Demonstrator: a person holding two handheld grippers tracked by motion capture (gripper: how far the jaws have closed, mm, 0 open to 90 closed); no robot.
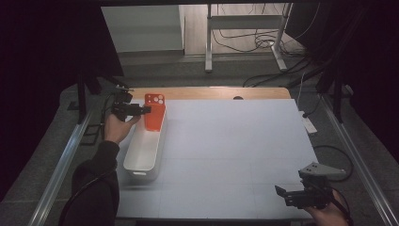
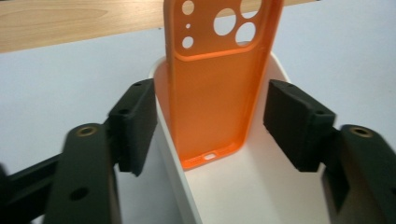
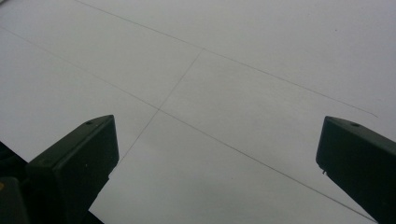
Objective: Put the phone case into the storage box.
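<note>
Tongs of the left gripper (image 2: 212, 133) stand apart around an orange case (image 2: 217, 88) propped upright in a white bin (image 1: 143, 150), while the right tongs (image 3: 217, 163) idle open over the desk (image 1: 226, 141).

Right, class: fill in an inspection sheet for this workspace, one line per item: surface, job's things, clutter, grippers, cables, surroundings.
Surface: white table top, thin seam lines, wooden strip along the far edge.
Job's things: orange phone case stands upright, leaning in the far end of the white bin.
Clutter: nothing seen.
Grippers: left gripper open, pads either side of the case, not touching; right gripper open over bare table.
Cables: several on the floor beyond the table.
Surroundings: metal stand, dark curtains.
</note>
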